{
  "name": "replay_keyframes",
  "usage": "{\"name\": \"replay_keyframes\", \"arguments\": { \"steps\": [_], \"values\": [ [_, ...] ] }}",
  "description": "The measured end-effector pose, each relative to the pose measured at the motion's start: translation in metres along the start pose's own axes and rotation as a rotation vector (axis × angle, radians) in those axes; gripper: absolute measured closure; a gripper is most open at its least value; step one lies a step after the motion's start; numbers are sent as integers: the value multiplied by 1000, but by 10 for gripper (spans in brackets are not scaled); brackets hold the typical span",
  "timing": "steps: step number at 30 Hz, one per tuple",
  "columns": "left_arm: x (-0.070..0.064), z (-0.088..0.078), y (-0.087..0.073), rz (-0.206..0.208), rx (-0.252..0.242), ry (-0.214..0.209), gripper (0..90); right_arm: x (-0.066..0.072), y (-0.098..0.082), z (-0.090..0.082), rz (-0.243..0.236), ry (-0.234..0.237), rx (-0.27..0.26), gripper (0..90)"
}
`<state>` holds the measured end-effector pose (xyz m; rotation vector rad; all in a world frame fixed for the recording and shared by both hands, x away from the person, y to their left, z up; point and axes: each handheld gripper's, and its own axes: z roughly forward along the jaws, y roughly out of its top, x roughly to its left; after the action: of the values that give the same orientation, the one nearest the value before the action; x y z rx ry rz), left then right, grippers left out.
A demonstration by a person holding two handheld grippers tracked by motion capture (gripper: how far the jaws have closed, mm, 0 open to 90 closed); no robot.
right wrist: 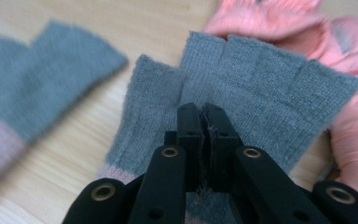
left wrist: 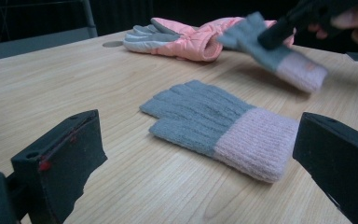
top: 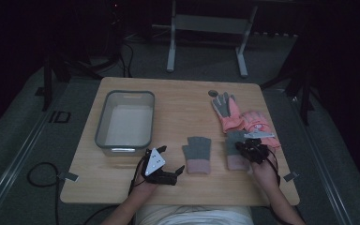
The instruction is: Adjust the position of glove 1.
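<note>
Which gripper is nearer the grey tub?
Left. The left gripper sits just off the grey tub's near right corner; the right gripper is across the table, clamped on a knit glove.

Dim room, grey carpet [top: 28, 140], metal frame legs [top: 171, 51] beyond wooden table [top: 178, 101].

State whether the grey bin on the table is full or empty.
Empty: the grey bin shows only its bare pale floor in the high view.

knit gloves [top: 197, 154]: 2 | pink padded gloves [top: 227, 112]: 2 | grey tub [top: 124, 123]: 1 | tongs [top: 161, 169]: 2
</note>
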<state>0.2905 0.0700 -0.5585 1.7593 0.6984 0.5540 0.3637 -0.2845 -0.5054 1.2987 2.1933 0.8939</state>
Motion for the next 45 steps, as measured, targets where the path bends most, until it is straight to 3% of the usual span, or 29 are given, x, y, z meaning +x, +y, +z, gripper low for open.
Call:
{"name": "replay_keyframes", "arguments": {
  "steps": [4,8,12,16,22,27,30,32,34,37,39,40,42,45],
  "values": [
    [0,0,0,2,0,0,13,15,8,-10,95,21,-15,863],
    [0,0,0,1,-1,-1,13,32,2,-8,125,4,2,863],
    [0,0,0,6,-1,-2,13,39,-3,0,95,-18,27,860],
    [0,0,0,6,0,-3,13,35,-8,12,90,-30,42,849],
    [0,0,0,7,0,-2,13,30,-15,30,77,-13,90,815],
    [0,0,0,5,0,-2,13,27,-16,30,61,1,77,738],
    [0,0,0,6,0,-2,12,21,-13,23,12,26,53,712],
    [0,0,0,5,0,-2,13,13,-12,18,-34,93,44,677],
    [0,0,0,4,0,-2,12,5,-11,15,-68,96,63,676],
    [0,0,0,0,1,1,13,-6,-9,10,-69,157,43,651],
    [0,0,0,1,1,2,13,-7,-9,7,-127,182,33,619],
    [0,0,0,1,0,3,13,-6,-9,7,-157,192,28,607],
    [-1,0,0,2,1,5,13,-3,-11,9,-207,157,42,605],
    [0,0,0,1,1,5,12,-4,-14,15,-189,185,50,605]
  ]
}}
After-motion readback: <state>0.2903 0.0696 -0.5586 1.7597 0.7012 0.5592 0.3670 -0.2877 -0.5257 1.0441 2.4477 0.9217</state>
